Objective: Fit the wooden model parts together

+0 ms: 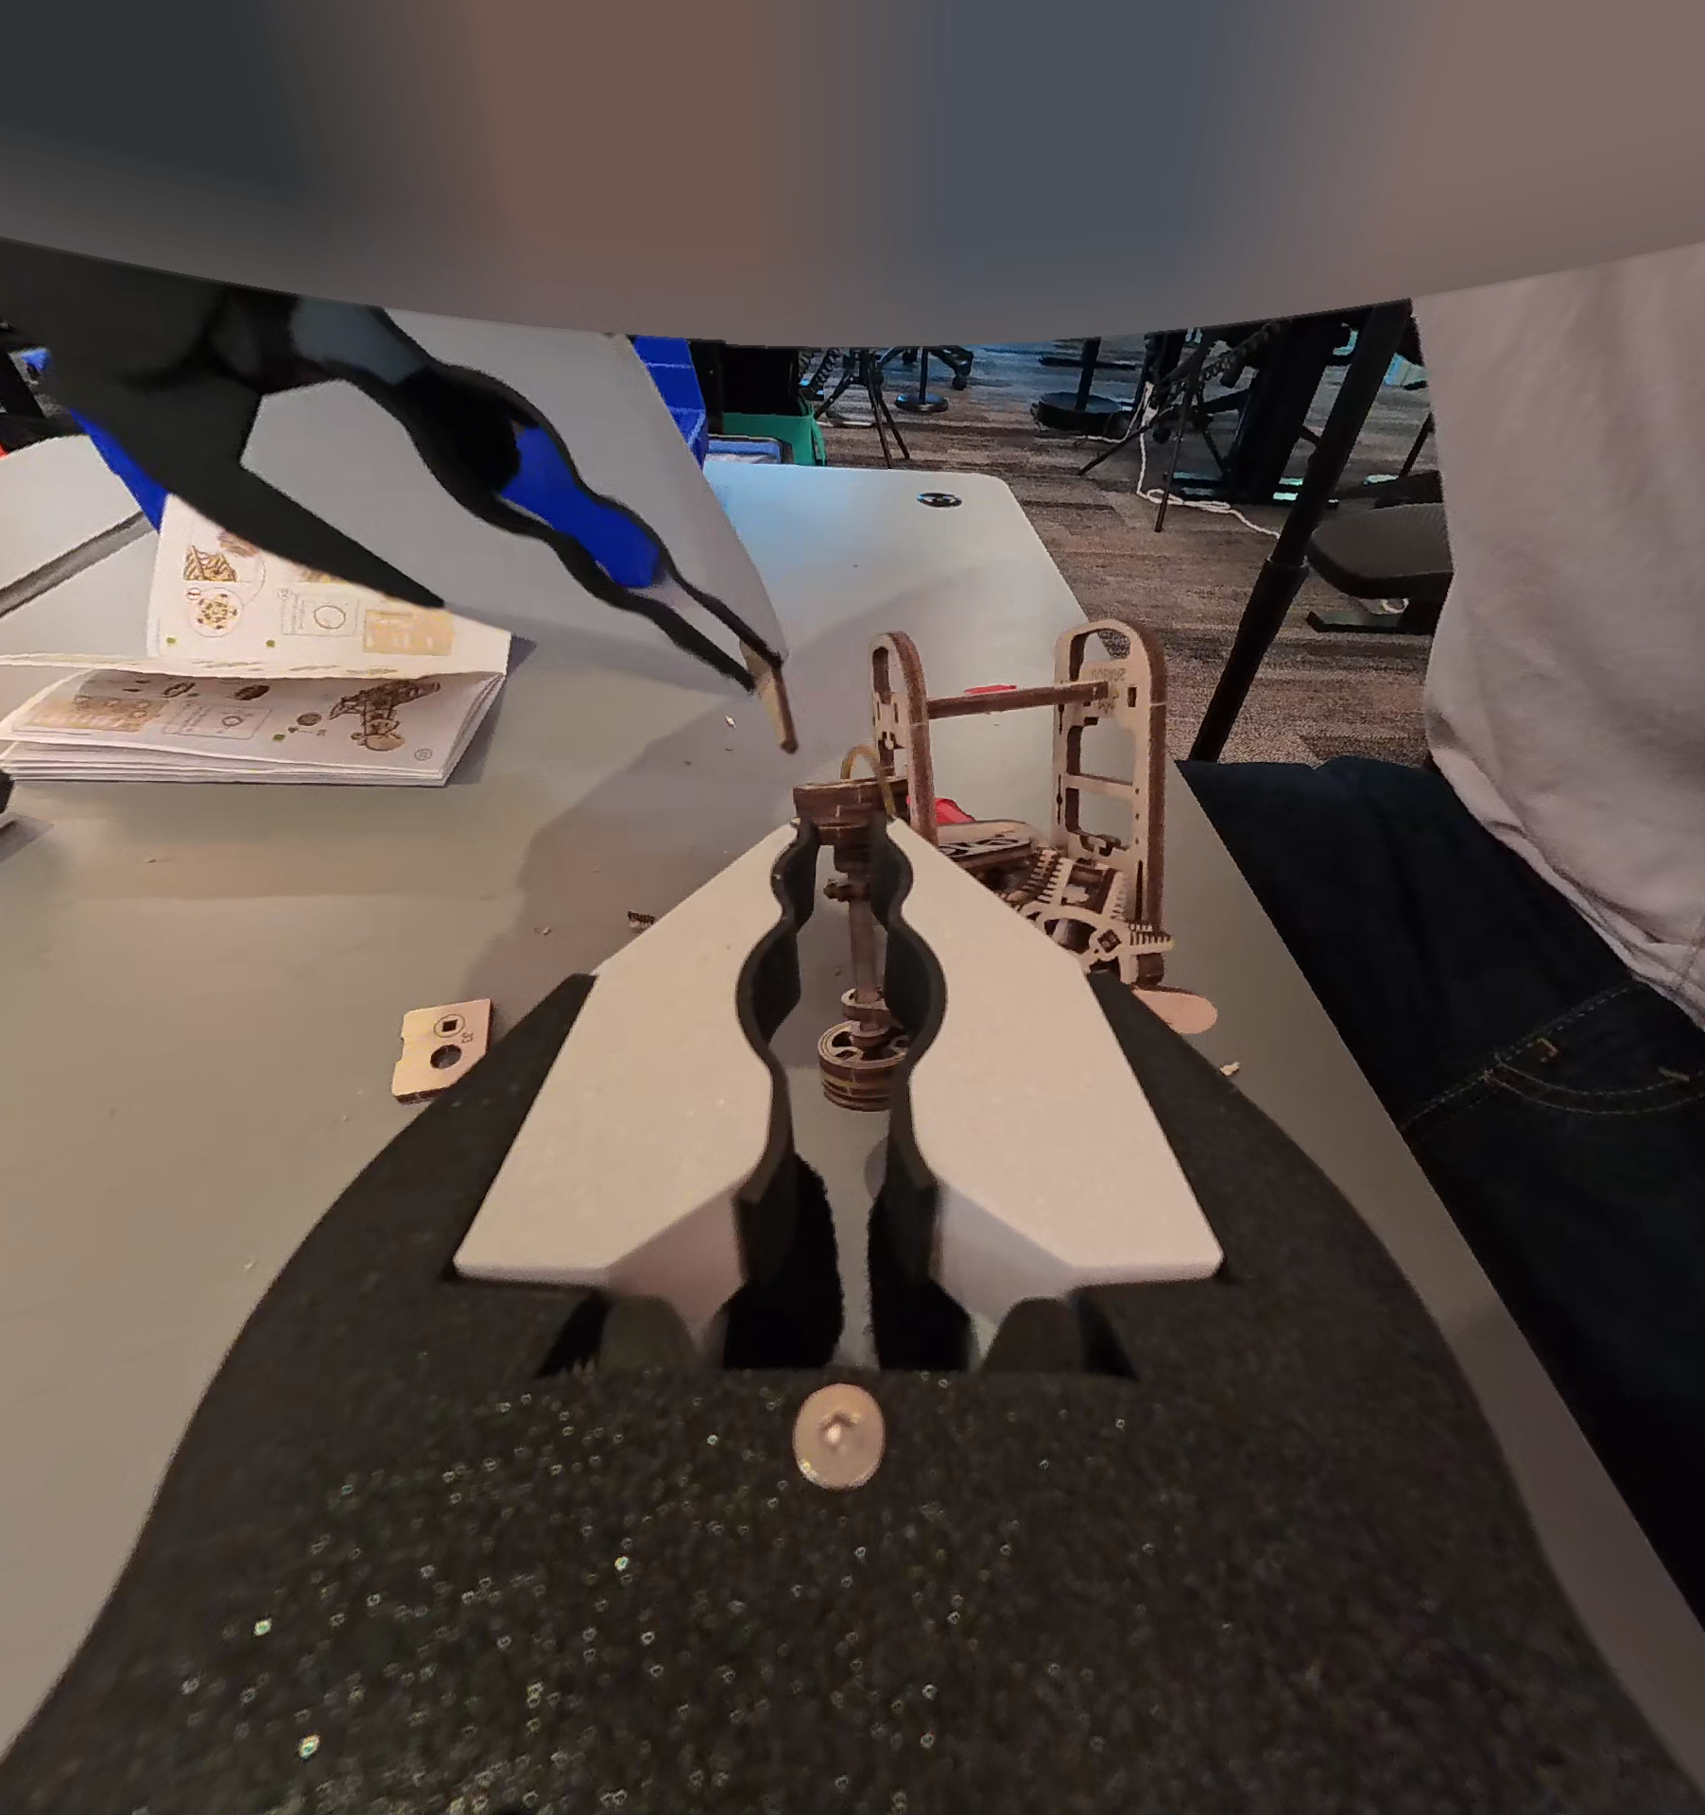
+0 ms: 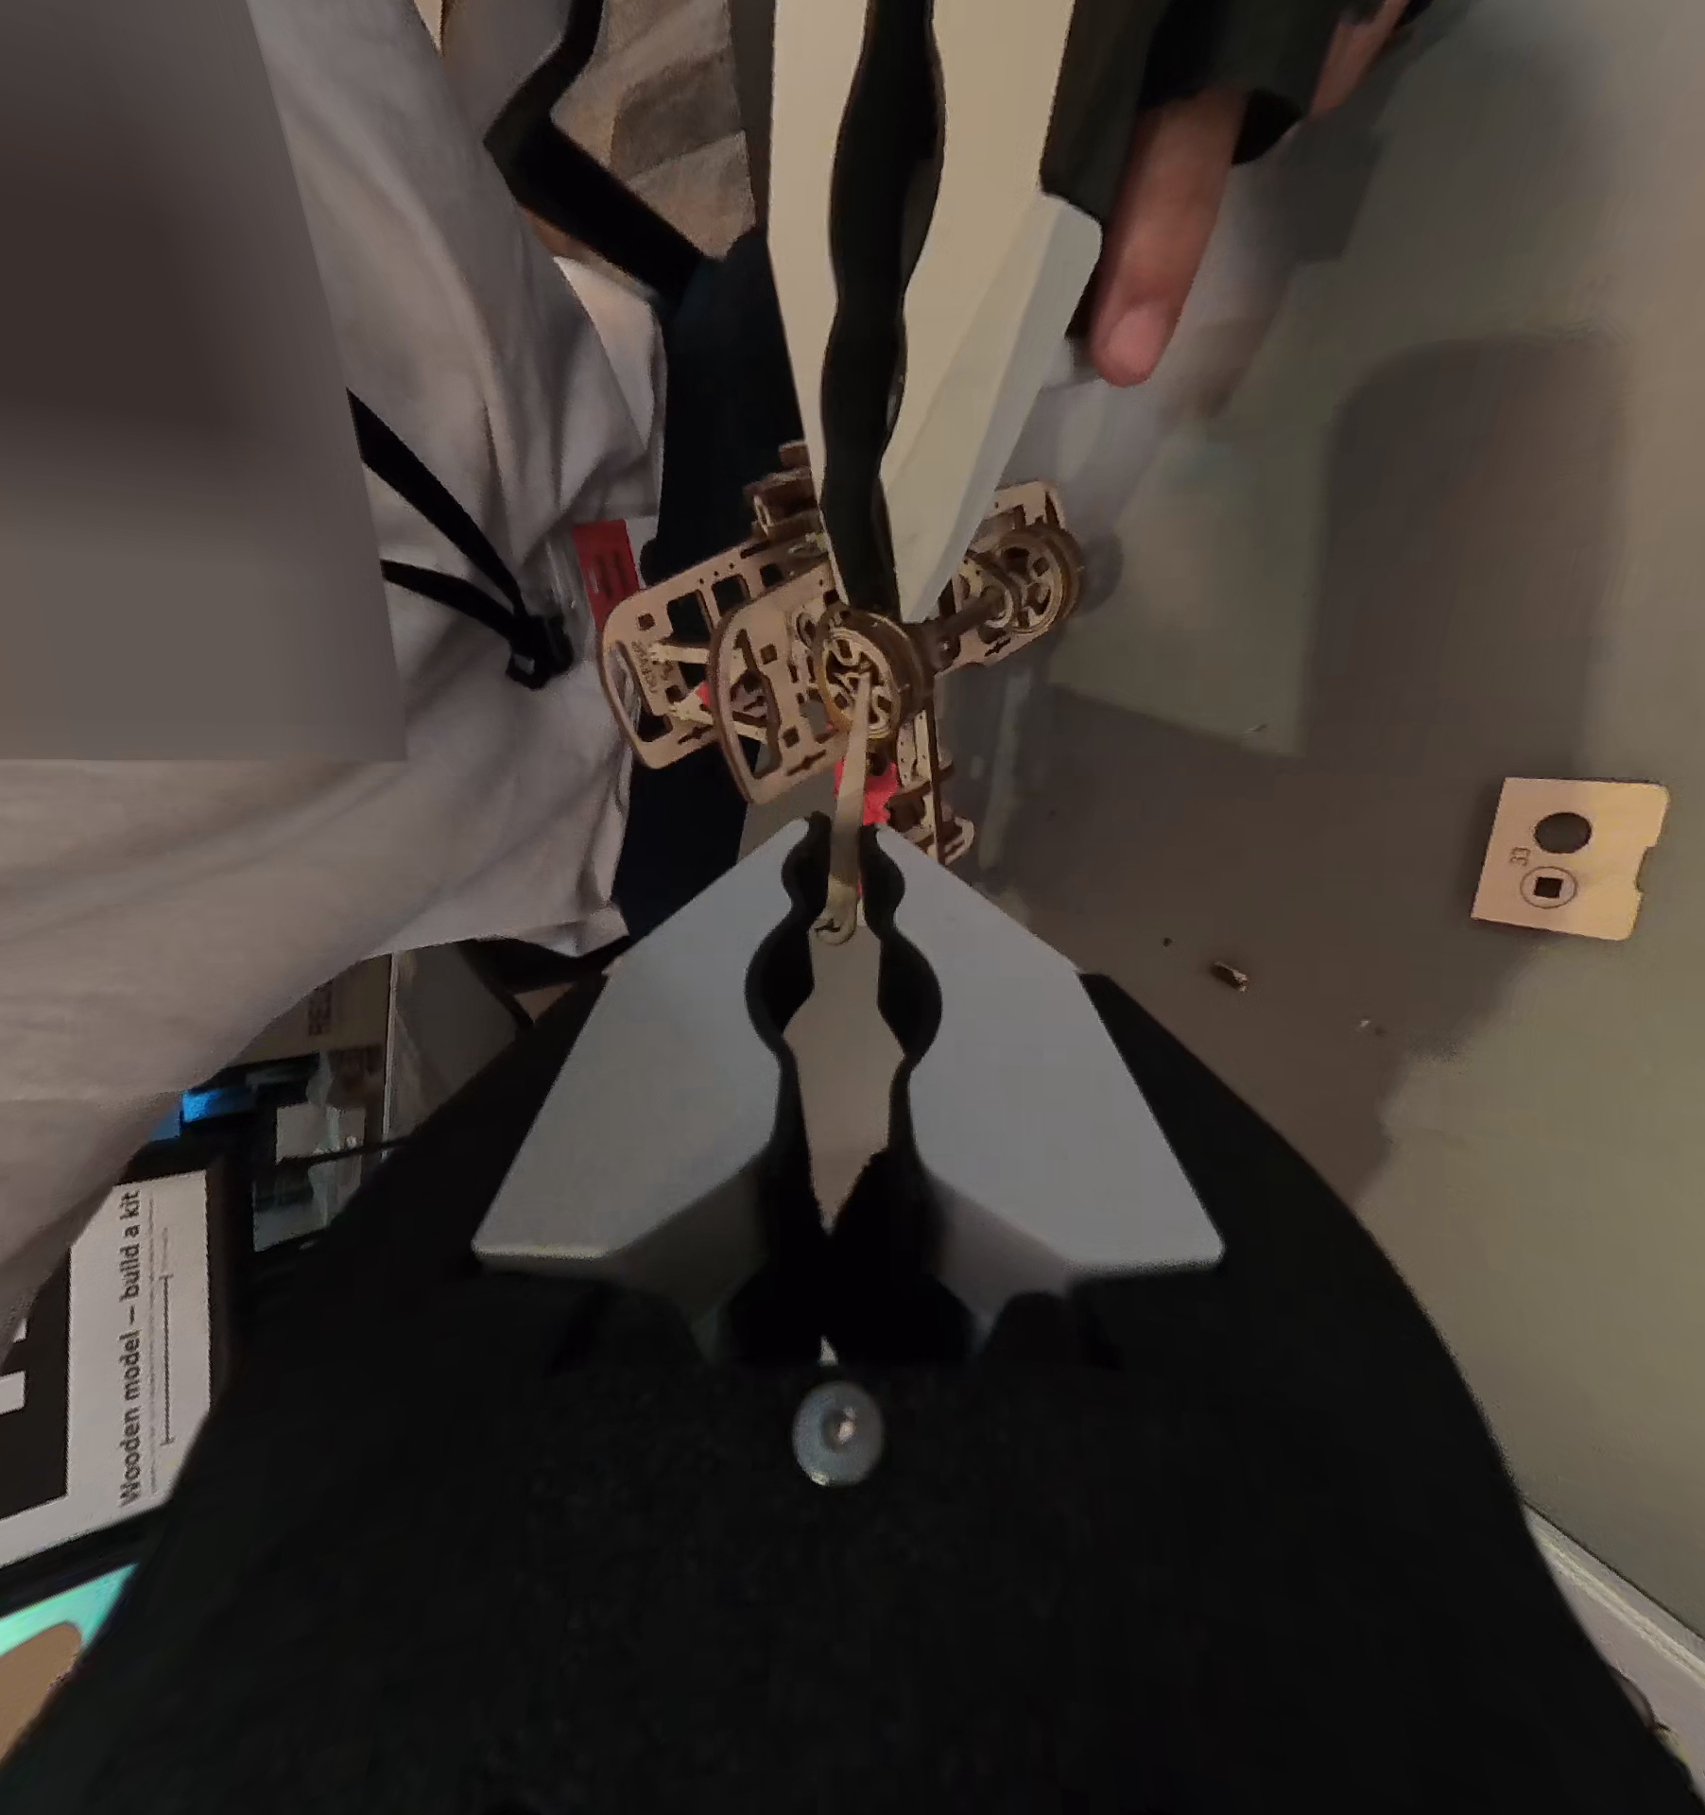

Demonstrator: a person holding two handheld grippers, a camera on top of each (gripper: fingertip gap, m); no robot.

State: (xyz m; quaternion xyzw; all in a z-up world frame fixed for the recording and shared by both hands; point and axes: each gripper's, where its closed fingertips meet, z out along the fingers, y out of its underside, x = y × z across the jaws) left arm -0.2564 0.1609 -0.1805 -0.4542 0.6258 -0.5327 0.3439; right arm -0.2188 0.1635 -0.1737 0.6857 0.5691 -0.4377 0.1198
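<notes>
**Fingers pinched on wooden parts, both grippers, over grey table**

Fingers [image 1: 937, 943] of the left gripper [image 1: 844, 835] are seen clenched at the tips on a wooden axle piece [image 1: 853, 943]: its dark disc end is pinched at the tips, its shaft runs back between the pads, and a small spoked wheel [image 1: 863, 1056] is carried at the near end.

Left to right in the left wrist view: an open instruction booklet [image 1: 240, 707] is laid on the grey table [image 1: 191, 982]; a flat wooden offcut [image 1: 441, 1046] with two holes is lying just left of the left gripper; the right gripper [image 1: 765, 678] is angled down from upper left, clamped on a thin wooden strip [image 1: 778, 712] whose lower end is held near the axle's disc, apart from it. Right of that, the partly built wooden model [image 1: 1055, 815], a frame of arched side plates with a crossbar and gears, is stood on the table by a person's leg in dark jeans [image 1: 1516, 982].

In the right wrist view the right gripper [image 2: 844, 835] is seen gripping the strip [image 2: 847, 845], which points at a spoked wheel [image 2: 863, 673]; contact possibly, but it cannot be told. The model [image 2: 731, 668] is behind, the offcut [image 2: 1565, 854] at right, and a fingertip [image 2: 1138, 314] is rested on the left gripper's body.
</notes>
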